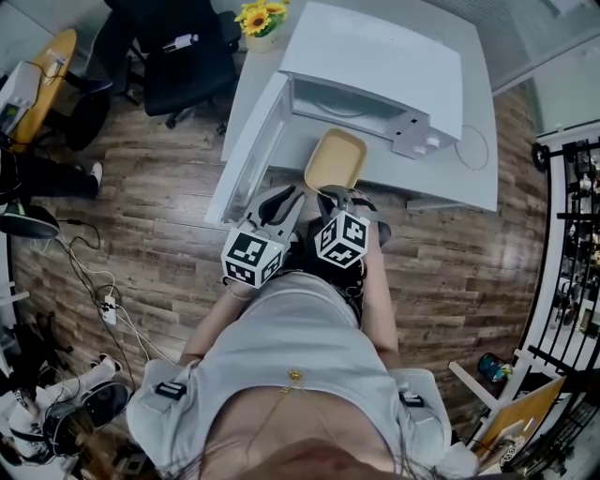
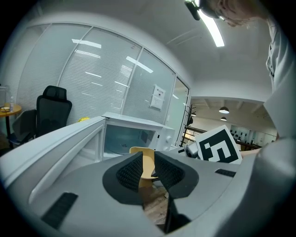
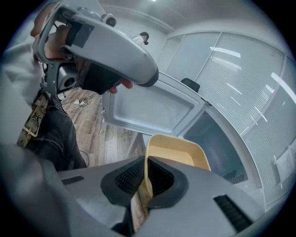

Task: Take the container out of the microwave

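Observation:
The shallow yellow container [image 1: 335, 159] hangs just in front of the white microwave [image 1: 375, 56], outside its open cavity and above the table's front edge. My right gripper [image 1: 330, 195] is shut on the container's near rim; in the right gripper view the rim [image 3: 147, 173] is pinched between the pads of my right gripper [image 3: 144, 178] and the container [image 3: 178, 152] spreads out beyond them. Close on its left, my left gripper [image 1: 284, 199] is open and holds nothing. In the left gripper view the container [image 2: 147, 157] shows through the gap of my left gripper [image 2: 148, 163].
The microwave door [image 1: 248, 150] swings open to the left, close beside my left gripper. The microwave sits on a white table [image 1: 469, 178]. A black office chair [image 1: 187, 56] and yellow flowers [image 1: 261, 17] are at the back left. Cables lie on the wooden floor [image 1: 103, 300].

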Available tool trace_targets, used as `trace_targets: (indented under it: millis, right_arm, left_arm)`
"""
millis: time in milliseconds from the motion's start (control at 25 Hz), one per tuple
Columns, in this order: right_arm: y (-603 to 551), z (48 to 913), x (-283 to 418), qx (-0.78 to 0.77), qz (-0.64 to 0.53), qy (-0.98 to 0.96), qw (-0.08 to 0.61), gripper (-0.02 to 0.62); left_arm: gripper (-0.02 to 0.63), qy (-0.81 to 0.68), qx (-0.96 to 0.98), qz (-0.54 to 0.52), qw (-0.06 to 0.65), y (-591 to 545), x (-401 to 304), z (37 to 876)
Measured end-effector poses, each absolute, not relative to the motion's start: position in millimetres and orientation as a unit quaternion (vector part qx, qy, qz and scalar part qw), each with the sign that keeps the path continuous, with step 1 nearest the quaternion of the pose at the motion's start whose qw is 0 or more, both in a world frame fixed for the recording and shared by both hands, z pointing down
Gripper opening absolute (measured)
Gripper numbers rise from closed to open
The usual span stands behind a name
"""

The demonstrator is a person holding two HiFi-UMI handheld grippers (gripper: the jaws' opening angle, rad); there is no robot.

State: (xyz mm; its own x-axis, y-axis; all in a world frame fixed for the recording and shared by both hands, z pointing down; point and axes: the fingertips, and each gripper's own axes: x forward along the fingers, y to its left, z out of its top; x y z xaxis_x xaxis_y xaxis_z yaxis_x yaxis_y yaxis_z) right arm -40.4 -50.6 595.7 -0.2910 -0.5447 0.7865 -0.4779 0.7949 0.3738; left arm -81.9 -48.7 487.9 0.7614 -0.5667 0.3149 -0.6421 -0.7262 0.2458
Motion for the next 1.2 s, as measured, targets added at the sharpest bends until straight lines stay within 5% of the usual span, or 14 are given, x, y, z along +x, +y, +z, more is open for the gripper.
trace_targets:
  millis: [1200]
  right_arm:
    - [26.1, 574.3, 17.8, 0.267, -0.066, -0.824, 0.495, 0.031]
  left_arm:
    - [0.080, -0.363, 0.909, 0.106, 0.173, 26.7, -16.1, 482.8]
